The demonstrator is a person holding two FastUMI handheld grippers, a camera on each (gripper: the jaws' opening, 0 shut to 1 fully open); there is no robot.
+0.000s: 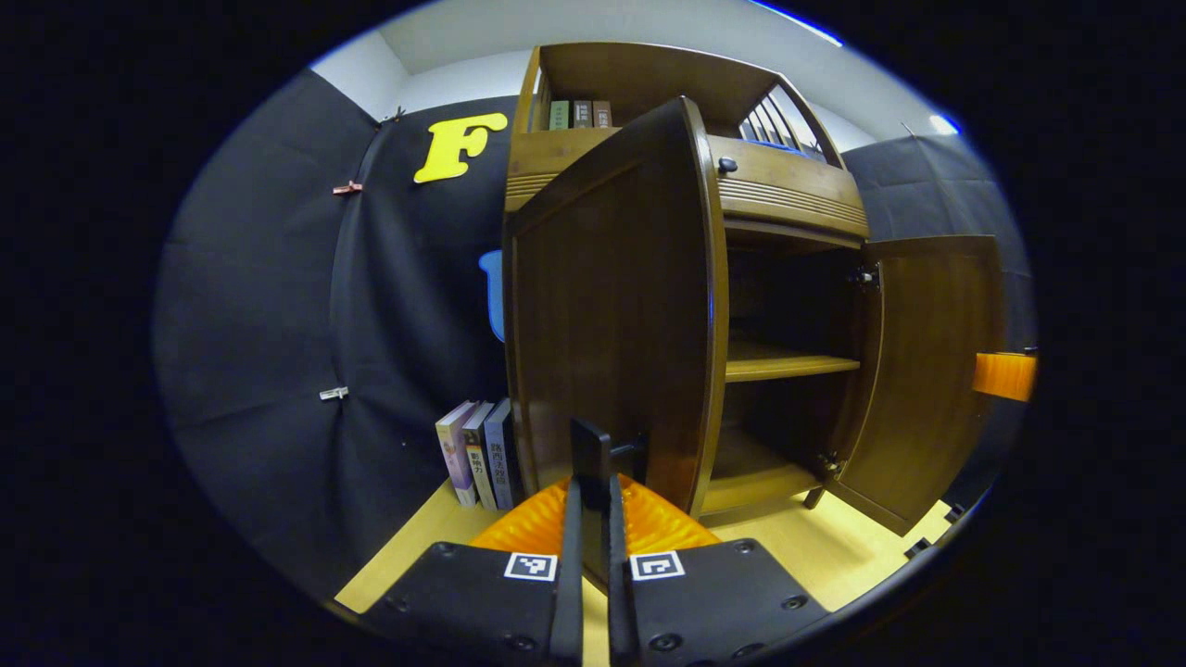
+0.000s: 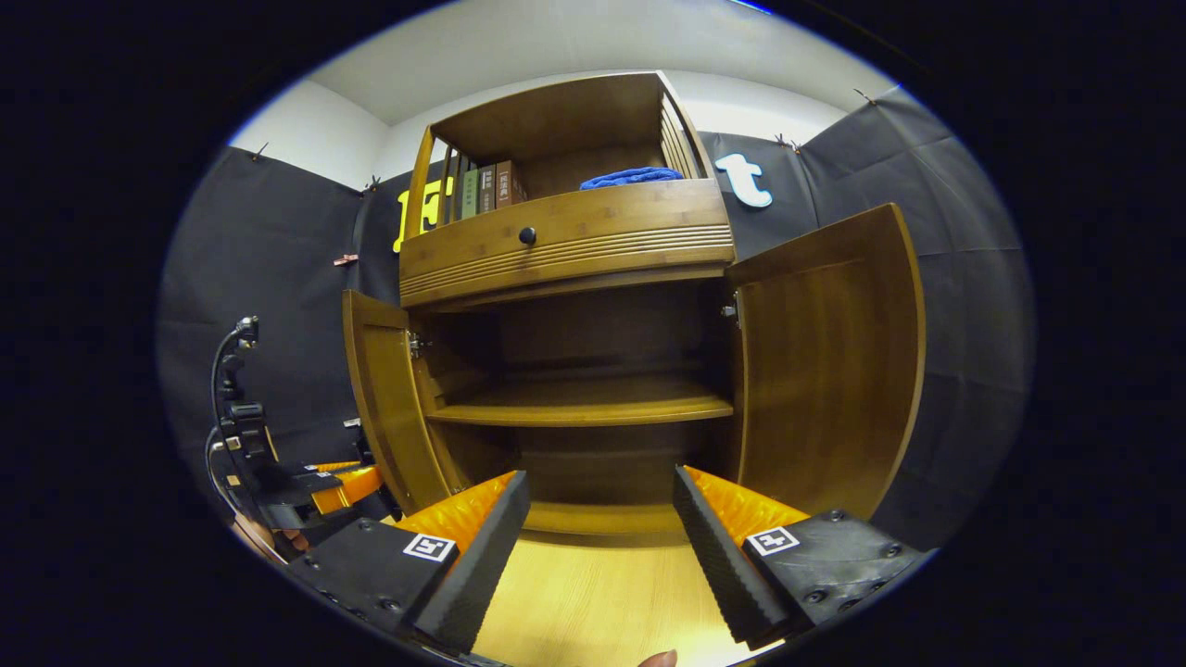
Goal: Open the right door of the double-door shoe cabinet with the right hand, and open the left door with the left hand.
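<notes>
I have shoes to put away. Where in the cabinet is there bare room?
The middle shelf between the left door and right door lies bare, as does the bottom board below it. The top shelf is crowded: books and a blue cloth.

left gripper [image 1: 593,519]: black screwed plates, square fiducial tags, ribbed orange fingers [image 1: 649,521], black pads. right gripper [image 2: 600,537]: same plates and tags, orange fingers, ridged black foam pads [image 2: 718,547]. Black cables on left unit.
</notes>
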